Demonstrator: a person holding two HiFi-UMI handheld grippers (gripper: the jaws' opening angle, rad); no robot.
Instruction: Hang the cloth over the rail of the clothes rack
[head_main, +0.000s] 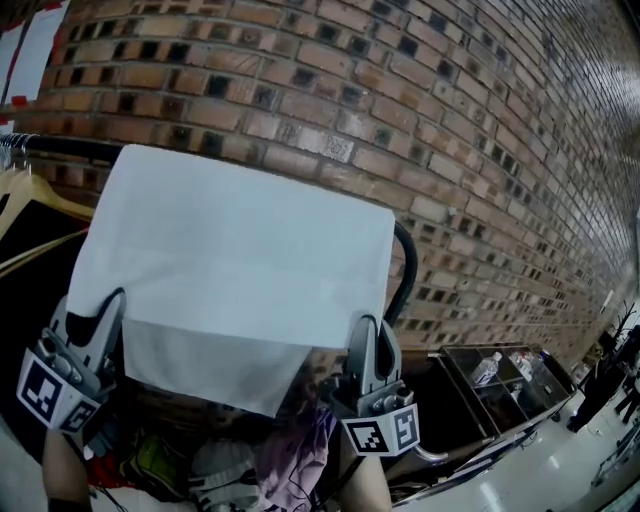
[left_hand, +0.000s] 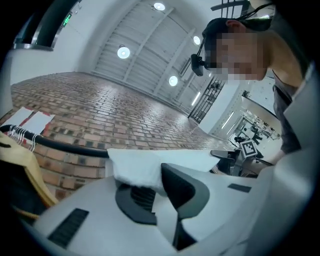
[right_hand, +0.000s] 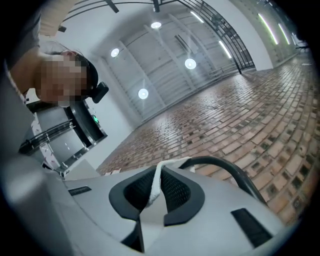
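Note:
A white cloth (head_main: 235, 255) lies draped over the black rail (head_main: 60, 147) of the clothes rack, its front part hanging down toward me. The rail curves downward at the right end (head_main: 407, 262). My left gripper (head_main: 95, 312) is shut on the cloth's lower left corner. In the left gripper view the cloth (left_hand: 135, 167) is bunched between the jaws of the left gripper (left_hand: 150, 186), with the rail (left_hand: 70, 146) just behind. My right gripper (head_main: 368, 332) holds the lower right edge. In the right gripper view a thin fold of cloth (right_hand: 157, 175) is pinched in the right gripper (right_hand: 156, 186).
A brick wall (head_main: 450, 120) stands right behind the rack. Wooden hangers (head_main: 30, 195) with dark clothing hang on the rail at the left. A heap of clothes (head_main: 290, 455) lies below. A glass-topped unit (head_main: 500, 380) stands at the lower right.

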